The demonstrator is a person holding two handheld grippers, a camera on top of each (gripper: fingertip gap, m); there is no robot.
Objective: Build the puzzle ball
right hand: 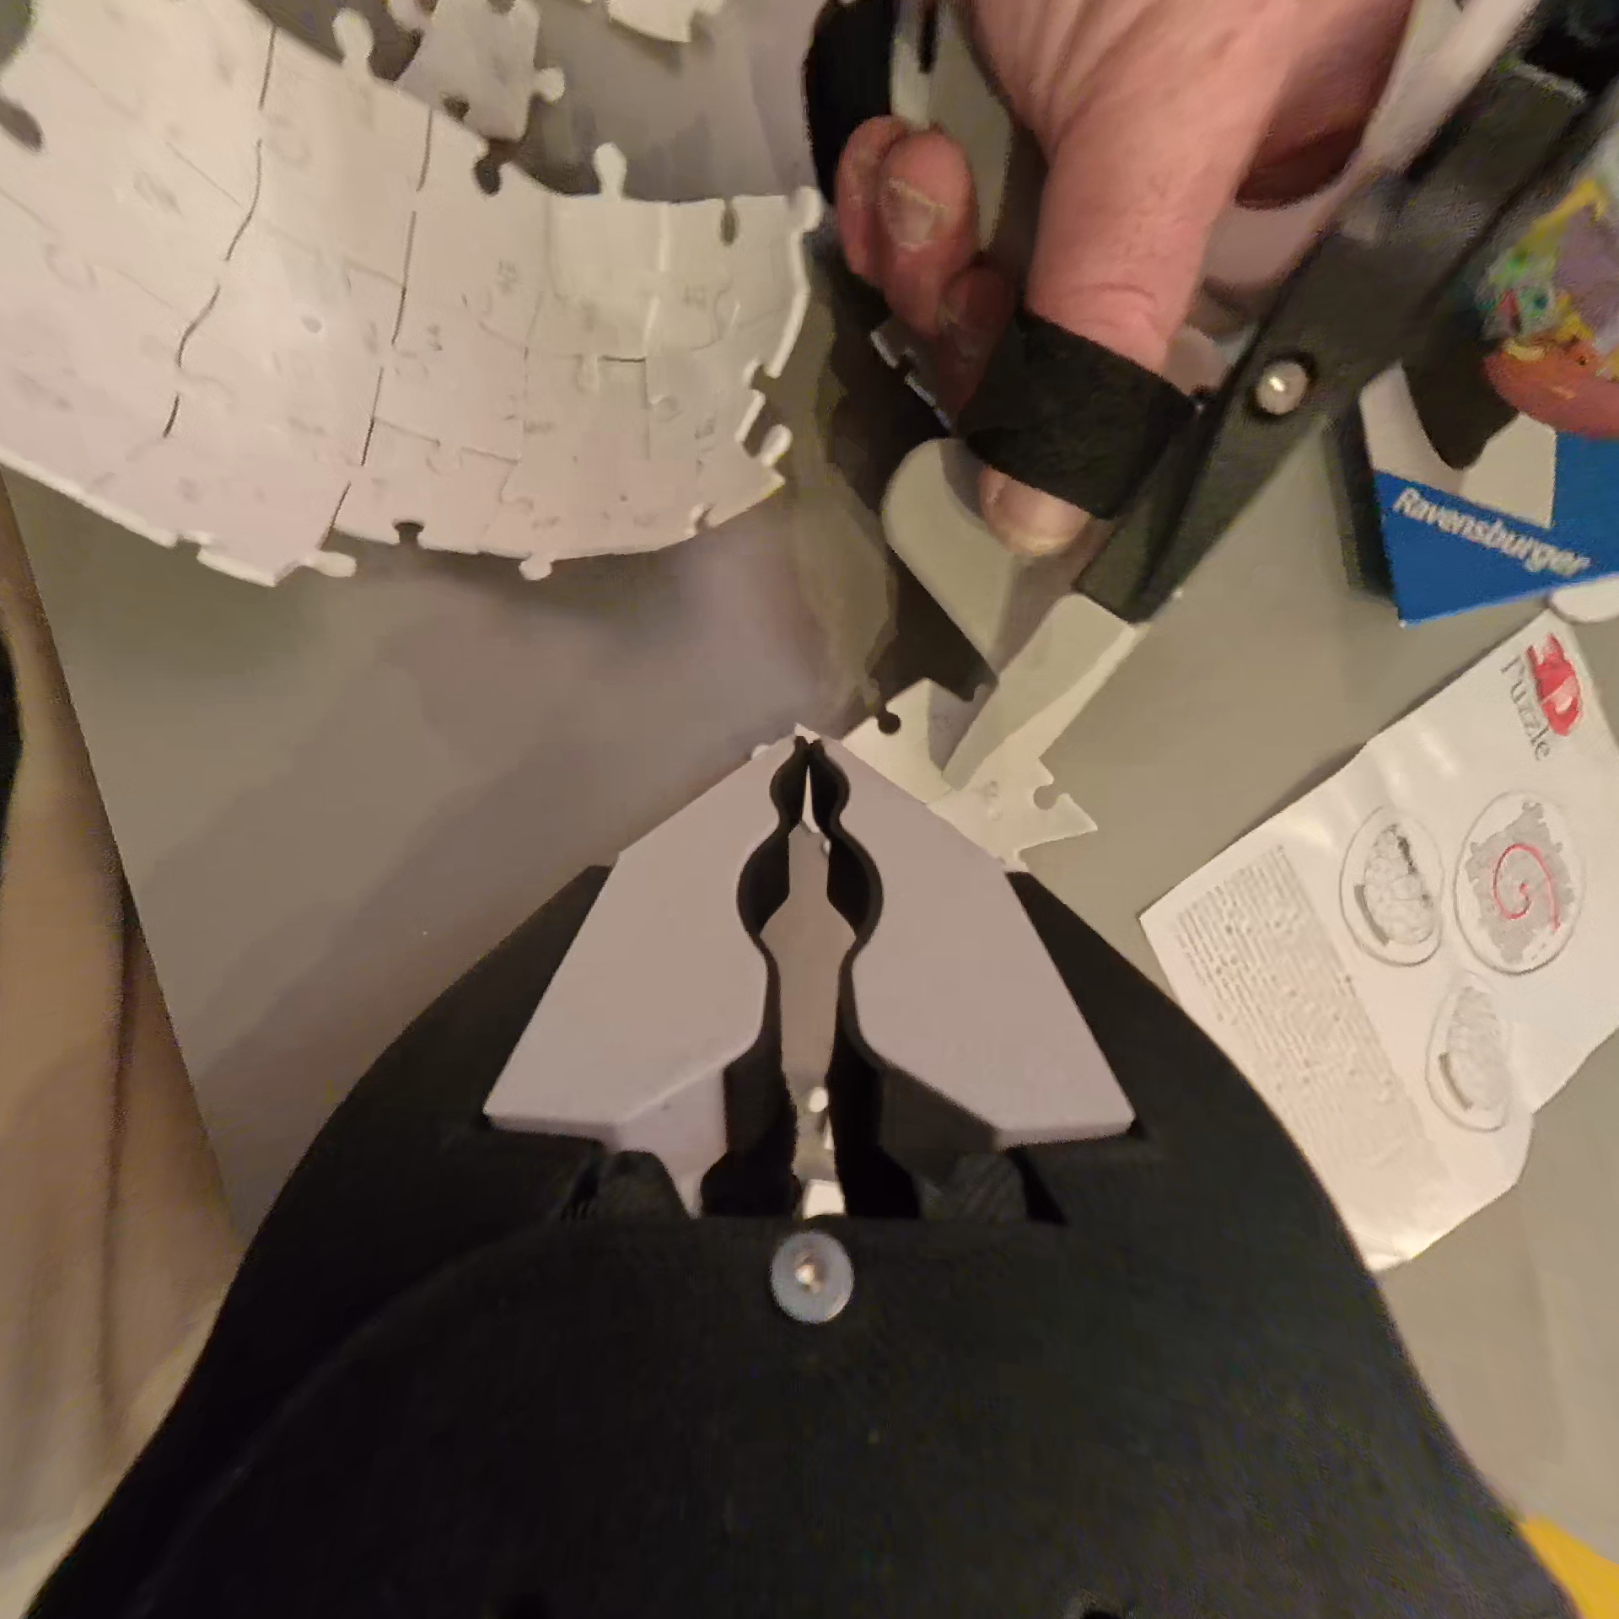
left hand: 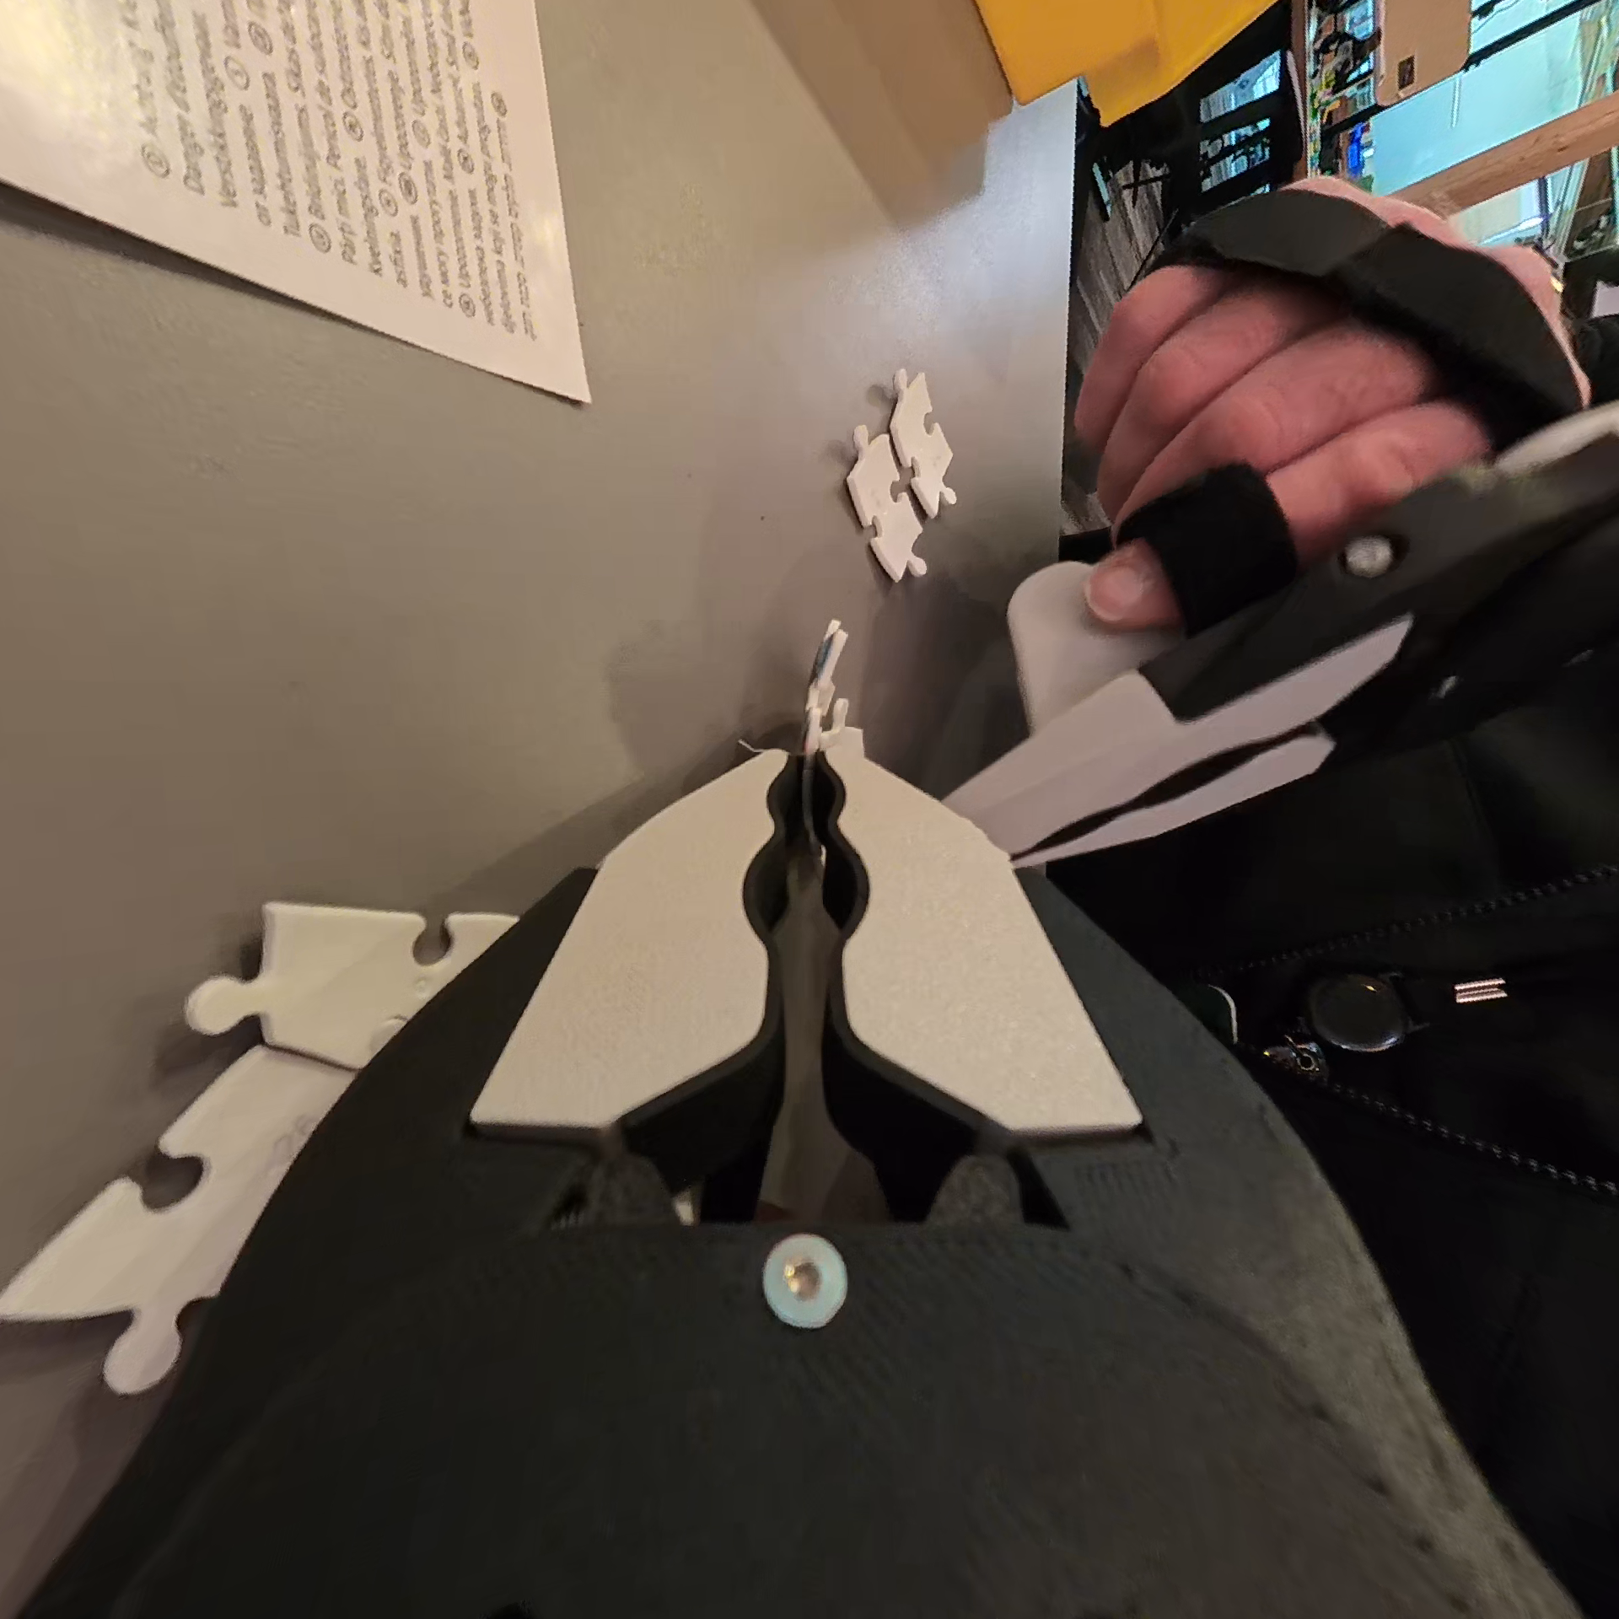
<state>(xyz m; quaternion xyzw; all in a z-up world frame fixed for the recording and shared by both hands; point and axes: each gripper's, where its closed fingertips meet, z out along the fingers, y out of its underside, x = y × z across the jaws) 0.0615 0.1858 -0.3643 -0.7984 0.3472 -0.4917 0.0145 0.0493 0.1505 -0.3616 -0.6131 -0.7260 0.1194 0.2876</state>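
Grey table [right hand: 350, 788] — yellow bin [left hand: 1113, 44]

Matte grey tabletop [left hand: 368, 561] under soft indoor light; beyond its edge, dark shelving [left hand: 1226, 149], a pale wooden beam [left hand: 1489, 158] and bright windows [left hand: 1507, 79].

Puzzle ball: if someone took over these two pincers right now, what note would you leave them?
Left gripper: shut on a small white piece, held edge-up.
Right gripper: shut, tips close to the left one's; whether it grips anything is unclear.
Done: a large curved shell is assembled; a joined pair lies apart on the table.
Left: fit the held piece and the pair, then close the ball. The instruction sheet lies nearby.
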